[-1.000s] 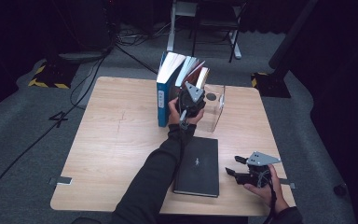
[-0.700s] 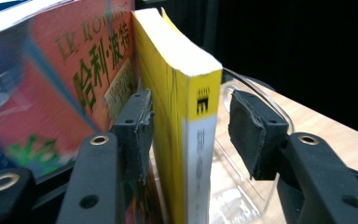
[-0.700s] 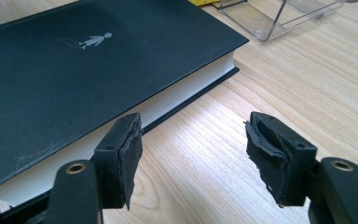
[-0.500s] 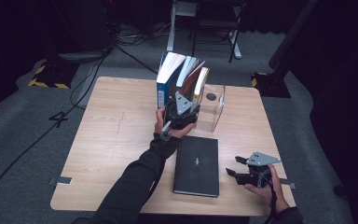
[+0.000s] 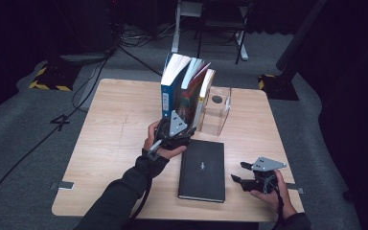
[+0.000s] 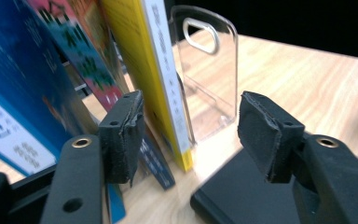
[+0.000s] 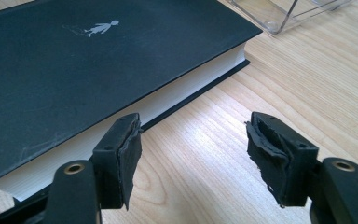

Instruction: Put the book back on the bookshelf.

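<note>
Three books stand in a row at the back of the table: a blue book (image 5: 170, 91) (image 6: 14, 93), a colourful book (image 5: 187, 96) (image 6: 81, 51) and a yellow book (image 5: 205, 96) (image 6: 140, 56). They lean against a clear bookend (image 5: 218, 112) (image 6: 209, 84). My left gripper (image 5: 174, 129) (image 6: 191, 121) is at the near foot of the row. Its jaws have just been opening and press on nothing. A black book (image 5: 202, 170) (image 6: 242, 196) (image 7: 74, 70) lies flat. To its right, my right gripper (image 5: 239, 172) (image 7: 193, 140) rests open over bare wood.
The wooden table (image 5: 115, 120) has bare room on its left half and along the right side. A small metal bracket (image 5: 64, 184) sticks out at the near left edge. Cables (image 5: 76, 96) and stand legs (image 5: 211, 33) lie on the dark floor behind.
My left gripper has drawn back from the upper part of the books toward the near left and lower, and its jaws stand wider. The right hand has stayed put.
</note>
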Tool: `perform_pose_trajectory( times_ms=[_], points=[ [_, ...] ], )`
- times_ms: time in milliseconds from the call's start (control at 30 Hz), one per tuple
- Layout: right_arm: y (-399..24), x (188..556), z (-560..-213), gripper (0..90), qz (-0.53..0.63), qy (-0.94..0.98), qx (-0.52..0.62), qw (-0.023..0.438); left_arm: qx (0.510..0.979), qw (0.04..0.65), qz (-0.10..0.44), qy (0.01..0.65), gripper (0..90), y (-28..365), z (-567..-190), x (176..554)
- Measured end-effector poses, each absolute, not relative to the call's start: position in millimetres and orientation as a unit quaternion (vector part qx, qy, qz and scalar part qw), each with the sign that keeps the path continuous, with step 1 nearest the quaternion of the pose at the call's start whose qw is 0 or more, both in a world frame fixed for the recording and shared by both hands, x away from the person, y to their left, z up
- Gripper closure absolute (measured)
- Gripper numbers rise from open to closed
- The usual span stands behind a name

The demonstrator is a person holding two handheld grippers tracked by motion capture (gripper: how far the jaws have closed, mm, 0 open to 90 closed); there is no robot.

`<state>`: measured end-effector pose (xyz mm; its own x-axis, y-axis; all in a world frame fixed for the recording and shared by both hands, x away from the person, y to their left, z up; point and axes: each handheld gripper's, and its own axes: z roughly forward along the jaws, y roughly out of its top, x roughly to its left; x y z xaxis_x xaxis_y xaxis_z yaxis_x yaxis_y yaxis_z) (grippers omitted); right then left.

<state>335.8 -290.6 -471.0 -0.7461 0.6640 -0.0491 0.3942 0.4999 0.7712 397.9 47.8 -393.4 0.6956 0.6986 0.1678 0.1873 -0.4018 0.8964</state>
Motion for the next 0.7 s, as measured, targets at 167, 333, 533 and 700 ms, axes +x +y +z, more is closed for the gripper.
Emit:
perform_pose_trajectory(
  times_ms=[167, 333, 533, 700],
  points=[
    [-289.3, 334.6, -471.8, 35.0, 0.39, 0.852, 0.305, 0.17, 0.805, 0.458, 0.27, 0.262, 38.7, 56.8, -397.7, 386.5],
    [-289.1, 334.3, -472.9, 34.7, 0.387, 0.855, 0.302, 0.167, 0.812, 0.456, 0.265, 0.249, 36.7, 64.6, -400.7, 378.8],
    [-286.4, 333.1, -474.4, 34.2, 0.382, 0.862, 0.292, 0.162, 0.826, 0.445, 0.257, 0.233, 33.8, 75.4, -407.1, 367.7],
    [-284.0, 331.6, -476.0, 32.9, 0.38, 0.869, 0.277, 0.153, 0.84, 0.436, 0.235, 0.221, 30.1, 84.2, -417.2, 356.8]
  ],
)
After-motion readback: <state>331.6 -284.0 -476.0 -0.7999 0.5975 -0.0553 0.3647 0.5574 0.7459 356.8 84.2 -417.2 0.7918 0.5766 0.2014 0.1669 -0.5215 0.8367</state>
